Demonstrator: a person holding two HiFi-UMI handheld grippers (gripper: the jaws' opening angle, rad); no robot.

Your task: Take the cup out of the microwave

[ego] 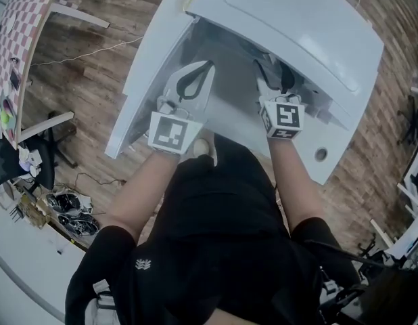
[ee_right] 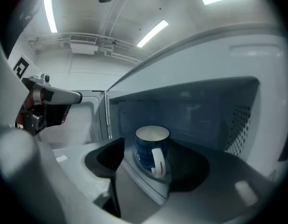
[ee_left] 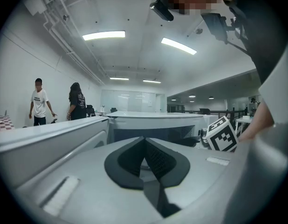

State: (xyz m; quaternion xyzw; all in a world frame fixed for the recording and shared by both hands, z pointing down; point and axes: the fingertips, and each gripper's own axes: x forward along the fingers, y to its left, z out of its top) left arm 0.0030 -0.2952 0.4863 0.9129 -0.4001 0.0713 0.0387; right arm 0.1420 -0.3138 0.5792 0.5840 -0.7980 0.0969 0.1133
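Standing upright in the microwave, handle at six o'clock, the cup lies at twelve o'clock from my right gripper, whose jaws are spread with both pads clear of it. My left gripper, clenched on nothing, seems farther off.

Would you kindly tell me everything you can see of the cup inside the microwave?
The cup is a dark blue mug, glossy like ceramic, with a white inside and a white loop handle turned toward the camera. It stands upright on the floor of the open microwave. The right gripper frames it with open jaws, not touching.
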